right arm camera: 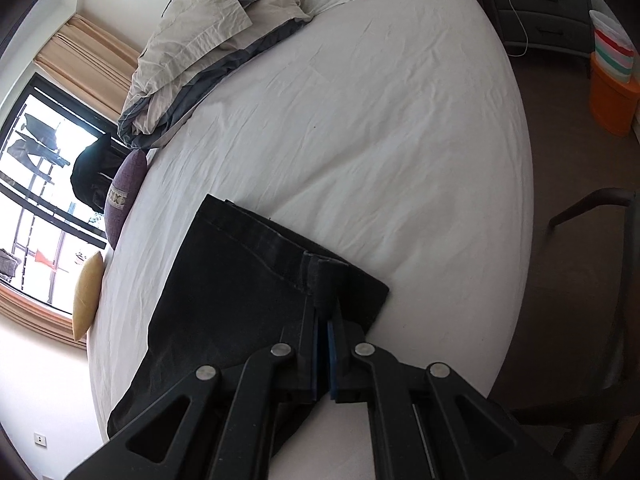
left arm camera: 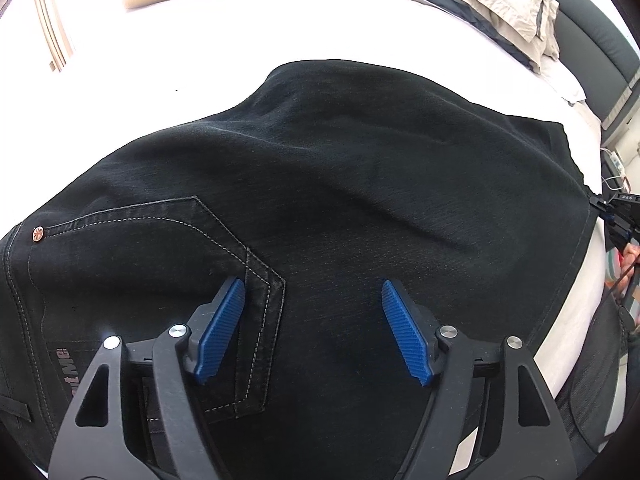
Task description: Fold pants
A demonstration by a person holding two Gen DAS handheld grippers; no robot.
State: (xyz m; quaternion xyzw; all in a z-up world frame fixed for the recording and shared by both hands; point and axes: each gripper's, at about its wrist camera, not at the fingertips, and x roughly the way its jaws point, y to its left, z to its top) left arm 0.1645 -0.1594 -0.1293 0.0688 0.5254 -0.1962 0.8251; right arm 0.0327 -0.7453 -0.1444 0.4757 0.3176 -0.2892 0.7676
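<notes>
Hovering my left claw over the black pants, jaws spread wide, blue pads clear of the cloth with nothing pinched between them. Its left pad sits right above the corner of the back pocket, which has pale stitching and a copper rivet at its far left end. Past the pocket the pants run flat-ish across the bed, a few soft ridges in the denim, with white sheet all around the far side.

My right claw is at the hem end of the pants, jaws squeezed together on the denim edge near the side seam, so it's gripping fabric there. From the left wrist view you can just catch that claw at the right edge of the pants.

Beyond the pants on the bed: a purple cushion and a tan cushion along the window side, and a crumpled beige duvet with grey trim further up. Off the bed past the pants' hem side there's a dark nightstand, an orange bin and a chair.
</notes>
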